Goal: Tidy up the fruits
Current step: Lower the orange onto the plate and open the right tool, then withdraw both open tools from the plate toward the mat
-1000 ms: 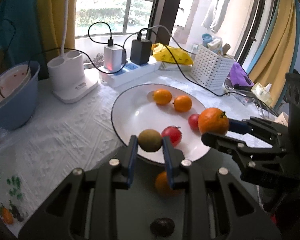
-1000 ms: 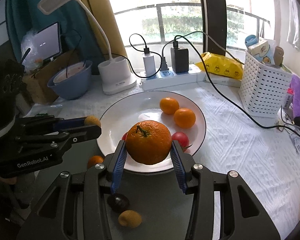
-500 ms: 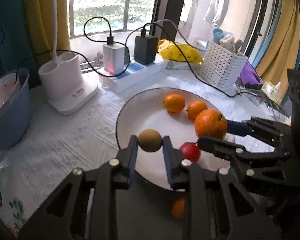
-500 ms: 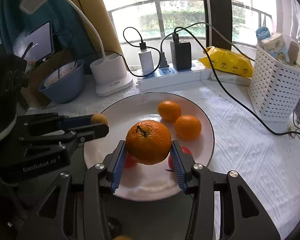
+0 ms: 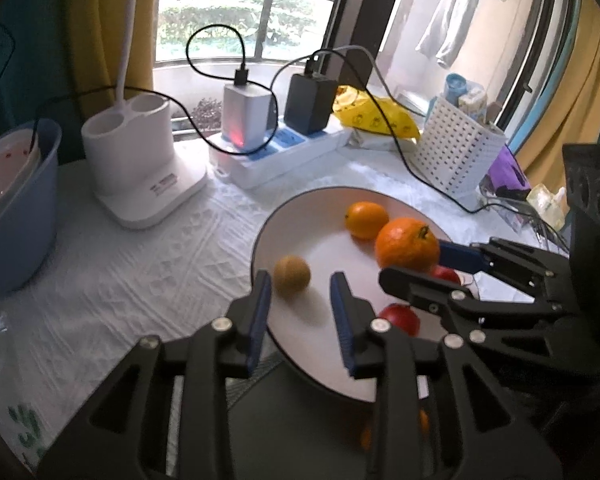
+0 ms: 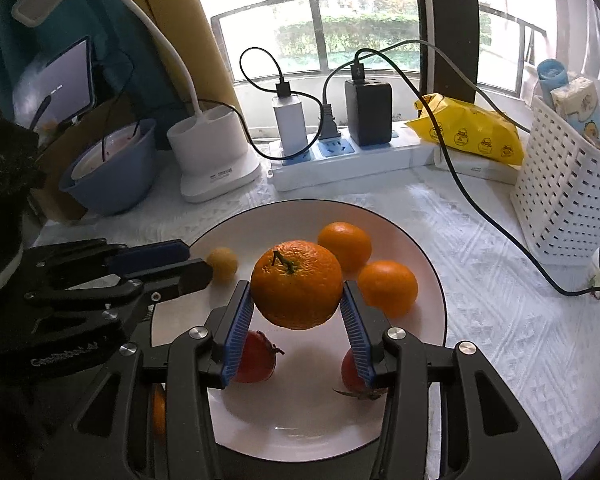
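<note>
The right gripper (image 6: 298,304) has its blue-padded fingers (image 6: 238,320) clamped on either side of a large orange (image 6: 297,284), held stem-up above a white plate (image 6: 428,320). Beneath it on the plate lie two red fruits (image 6: 256,356), each partly hidden behind a finger, and just beyond it sit two smaller mandarins (image 6: 345,245), touching or nearly touching each other.

The left gripper (image 5: 300,304) hovers over the near-left edge of the plate (image 5: 312,364) with its fingers (image 5: 260,312) spread apart and holding nothing; a small brownish-yellow fruit (image 5: 292,274) sits just ahead of the left finger, blurred, over the plate's left side, though whether it is resting there cannot be told.

Another orange fruit (image 6: 158,408) lies on the dark surface beside the plate's near rim, mostly hidden behind the gripper bodies.

The plate stands on a worktop (image 5: 140,260) covered by a white embossed cloth. Behind it are a white power strip (image 6: 340,160) with two chargers plugged in, a white lamp base (image 6: 212,156), a blue bowl (image 6: 112,176), a yellow bag (image 6: 468,132) and a white perforated basket (image 6: 564,200).
</note>
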Motion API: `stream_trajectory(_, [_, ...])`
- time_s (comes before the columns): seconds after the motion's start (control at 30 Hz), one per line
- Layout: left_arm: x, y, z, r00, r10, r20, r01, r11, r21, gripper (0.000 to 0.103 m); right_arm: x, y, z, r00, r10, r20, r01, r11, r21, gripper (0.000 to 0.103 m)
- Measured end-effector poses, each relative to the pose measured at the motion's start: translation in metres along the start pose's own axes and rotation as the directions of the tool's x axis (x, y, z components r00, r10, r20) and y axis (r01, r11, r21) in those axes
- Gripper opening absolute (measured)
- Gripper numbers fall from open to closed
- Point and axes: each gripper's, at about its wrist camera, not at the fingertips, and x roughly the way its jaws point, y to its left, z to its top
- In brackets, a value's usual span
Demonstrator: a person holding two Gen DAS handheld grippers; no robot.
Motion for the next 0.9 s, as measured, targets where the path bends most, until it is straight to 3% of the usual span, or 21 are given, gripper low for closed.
stream_trajectory(0.17, [-0.01,-0.003,0.001,1.0,-0.014,0.021,0.014,1.0,-0.003,0.042,-0.011,0.003,0.004,1.0,-0.004,0.027,0.004,1.0,-0.009,0.055])
stream_trajectory(0.9, [-0.077,-0.023,-0.013,0.993,-0.003,0.122,-0.001,1.0,0.032,0.042,-0.074,0.022,-0.011,0.994,-0.041,0.104,0.043,0.999,-0.019,0.055])
